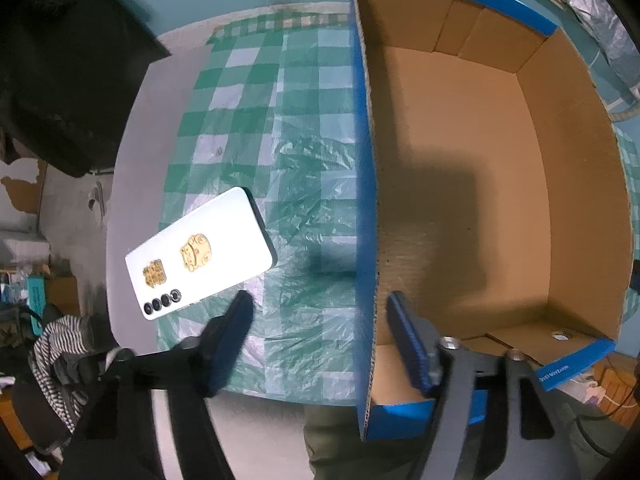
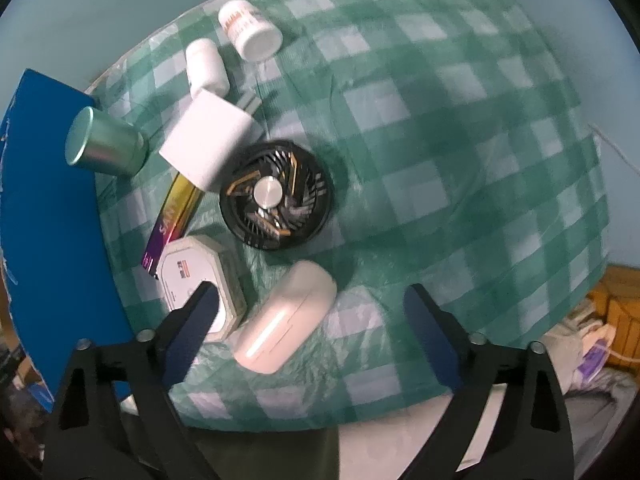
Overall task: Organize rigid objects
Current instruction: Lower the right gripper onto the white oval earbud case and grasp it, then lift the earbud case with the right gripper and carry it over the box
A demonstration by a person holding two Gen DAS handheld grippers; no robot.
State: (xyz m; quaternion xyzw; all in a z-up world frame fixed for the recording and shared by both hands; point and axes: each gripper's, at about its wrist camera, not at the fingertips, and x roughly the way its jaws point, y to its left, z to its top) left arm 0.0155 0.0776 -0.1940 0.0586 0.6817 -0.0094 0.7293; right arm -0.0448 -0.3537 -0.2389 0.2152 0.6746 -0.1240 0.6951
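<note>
Your left gripper [image 1: 320, 320] straddles the blue-edged cardboard box's wall [image 1: 366, 220], jaws apart; your right gripper [image 2: 312, 316], jaws apart, hovers over the white oblong plastic case [image 2: 286, 316] beside the "SAN"-lettered iridescent packet [image 2: 170, 216].

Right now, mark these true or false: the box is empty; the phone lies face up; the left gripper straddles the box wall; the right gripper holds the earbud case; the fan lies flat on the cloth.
1. The box is empty: true, as far as its inside shows.
2. The phone lies face up: false, its back and lenses show.
3. The left gripper straddles the box wall: true, one finger outside, one inside.
4. The right gripper holds the earbud case: false, its jaws stand open, apart from the case.
5. The fan lies flat on the cloth: true.
</note>
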